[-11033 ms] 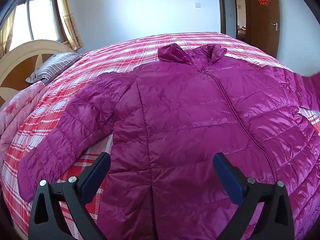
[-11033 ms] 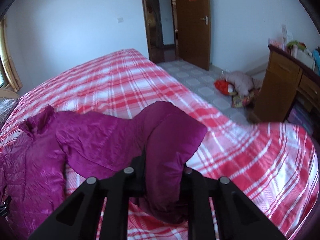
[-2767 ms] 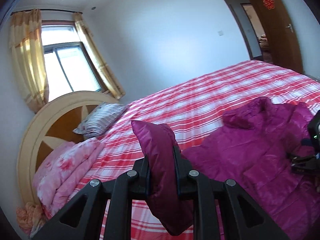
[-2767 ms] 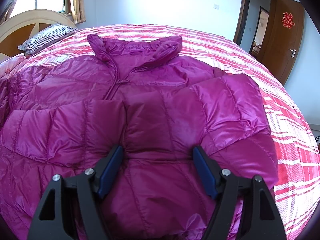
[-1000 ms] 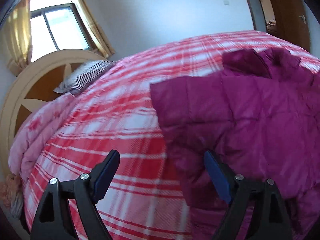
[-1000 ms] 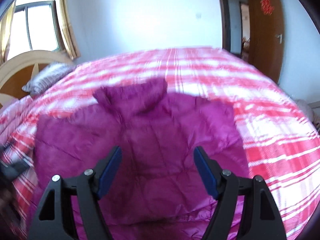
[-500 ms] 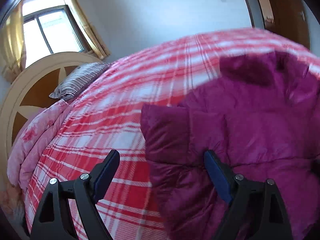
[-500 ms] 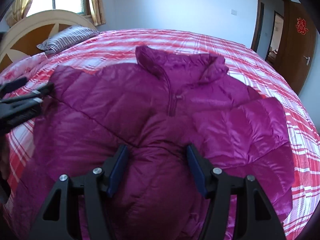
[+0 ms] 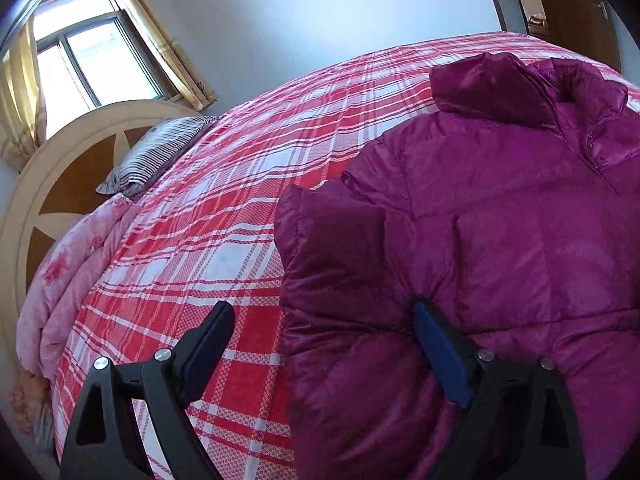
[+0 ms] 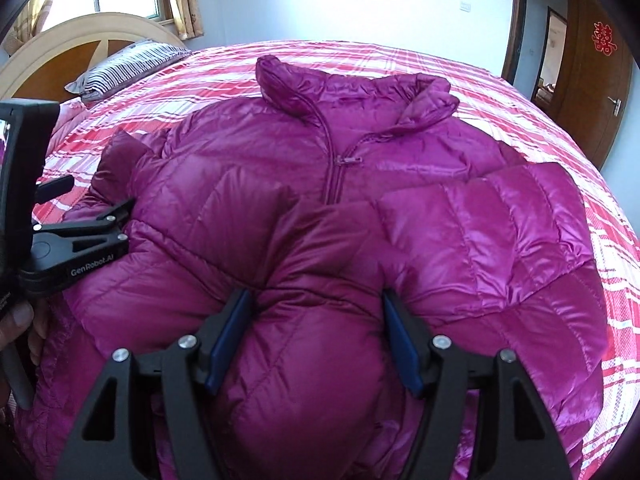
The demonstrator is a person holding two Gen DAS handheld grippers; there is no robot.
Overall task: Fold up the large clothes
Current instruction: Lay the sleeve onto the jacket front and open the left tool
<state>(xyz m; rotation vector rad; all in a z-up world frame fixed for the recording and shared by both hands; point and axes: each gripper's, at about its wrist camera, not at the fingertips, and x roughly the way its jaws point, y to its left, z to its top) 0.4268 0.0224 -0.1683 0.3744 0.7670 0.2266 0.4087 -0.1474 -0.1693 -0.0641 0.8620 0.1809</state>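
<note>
Your left hand-held gripper tilts down over the near left edge of the magenta quilted puffer jacket, its jaws wide apart, having just opened further, gripping nothing; one pad rests against the folded-in sleeve. Your right hand-held gripper angles down onto the jacket's lower front, jaws partly open, having just widened, padding bulging between them. The jacket lies face up on the red plaid bed, collar pointing away from you.
</note>
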